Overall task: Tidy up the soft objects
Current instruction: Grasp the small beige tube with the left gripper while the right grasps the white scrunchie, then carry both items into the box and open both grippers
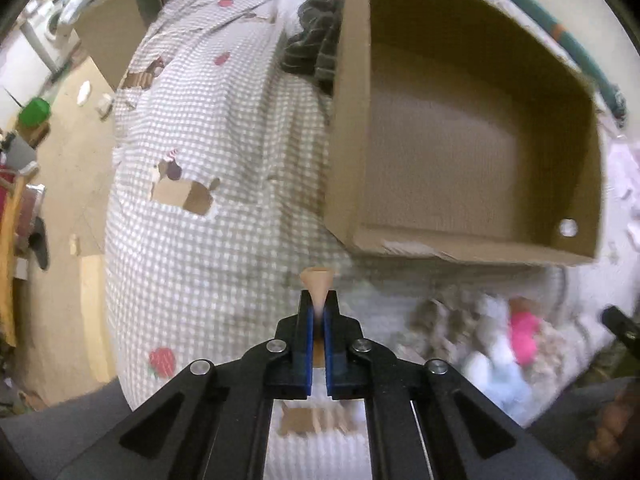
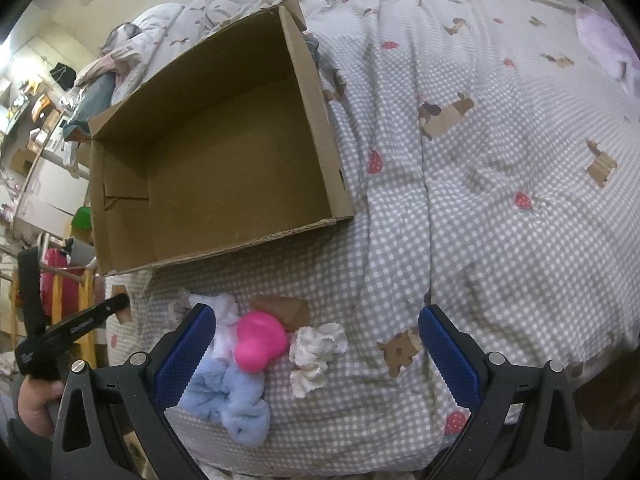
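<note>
Brown cardboard box (image 2: 224, 152) sits open-topped on the checked bed cover (image 2: 500, 208); its inside shows only bare cardboard in both views. Use it as your ref.

Your left hand-held gripper (image 1: 319, 312) is closed tight on a small tan soft piece (image 1: 317, 280), which flares out past the tips. It hangs over the bed just off the box's near wall, toward the box's left corner in the left wrist view.

Your right hand-held gripper (image 2: 316, 356) is wide apart, blue pads (image 2: 448, 356) holding nothing. It hovers over the pile of soft things, which lies on the bed in front of the box's near wall, not touching it.

In that pile:
- pink soft toy (image 2: 260, 344), approx. in the middle
- brown soft piece (image 2: 286, 310) touching the pink one, on its box side
- white fluffy piece (image 2: 314, 352) just beside the pink one, on the side away from the left pad
- blue fluffy piece (image 2: 228, 404) farthest from the box, against the pink one
- another white fluffy bit (image 2: 224, 312) partly hidden behind the left pad

Left wrist view shows the pile blurred (image 1: 504, 344), below the box.

A dark garment (image 1: 316, 44) lies against the box's outer side wall.
</note>
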`<act>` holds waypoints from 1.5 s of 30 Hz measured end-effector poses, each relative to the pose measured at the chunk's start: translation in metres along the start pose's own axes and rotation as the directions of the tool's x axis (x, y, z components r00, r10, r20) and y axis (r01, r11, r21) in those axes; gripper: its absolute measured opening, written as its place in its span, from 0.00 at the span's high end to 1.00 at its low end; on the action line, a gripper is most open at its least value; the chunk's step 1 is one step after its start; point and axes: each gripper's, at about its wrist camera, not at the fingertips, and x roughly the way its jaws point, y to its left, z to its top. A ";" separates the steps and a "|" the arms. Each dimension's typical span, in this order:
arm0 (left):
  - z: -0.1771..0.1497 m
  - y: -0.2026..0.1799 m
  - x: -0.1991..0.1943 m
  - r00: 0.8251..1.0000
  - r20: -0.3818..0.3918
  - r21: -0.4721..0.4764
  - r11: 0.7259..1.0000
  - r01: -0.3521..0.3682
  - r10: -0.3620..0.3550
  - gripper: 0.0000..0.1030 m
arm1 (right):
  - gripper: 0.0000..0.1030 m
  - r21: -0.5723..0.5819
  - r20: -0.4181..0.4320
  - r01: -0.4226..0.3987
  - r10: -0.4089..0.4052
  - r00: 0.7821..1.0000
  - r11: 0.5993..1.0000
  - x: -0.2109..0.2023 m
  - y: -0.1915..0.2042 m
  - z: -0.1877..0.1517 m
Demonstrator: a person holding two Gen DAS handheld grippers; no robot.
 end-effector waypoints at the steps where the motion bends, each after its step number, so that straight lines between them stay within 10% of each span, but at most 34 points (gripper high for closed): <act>1: -0.003 0.000 -0.009 1.000 -0.001 0.002 1.000 0.016 -0.016 0.96 | 0.00 0.007 -0.008 -0.011 0.011 1.000 1.000 0.001 -0.001 0.000; 15: -0.037 -0.022 -0.032 0.999 0.032 0.034 0.999 0.034 -0.035 0.96 | 0.43 -0.038 -0.223 0.019 -0.027 0.974 0.999 0.050 0.006 -0.015; 21: -0.033 -0.024 -0.027 0.999 0.048 0.046 0.999 0.014 -0.016 0.96 | 0.82 -0.076 -0.260 0.041 -0.060 0.964 0.996 0.063 0.009 -0.014; 45: 0.003 -0.037 -0.106 0.970 0.220 0.051 0.994 0.093 -0.102 0.96 | 0.85 -0.243 0.104 -0.137 0.166 0.981 0.960 -0.079 0.065 0.013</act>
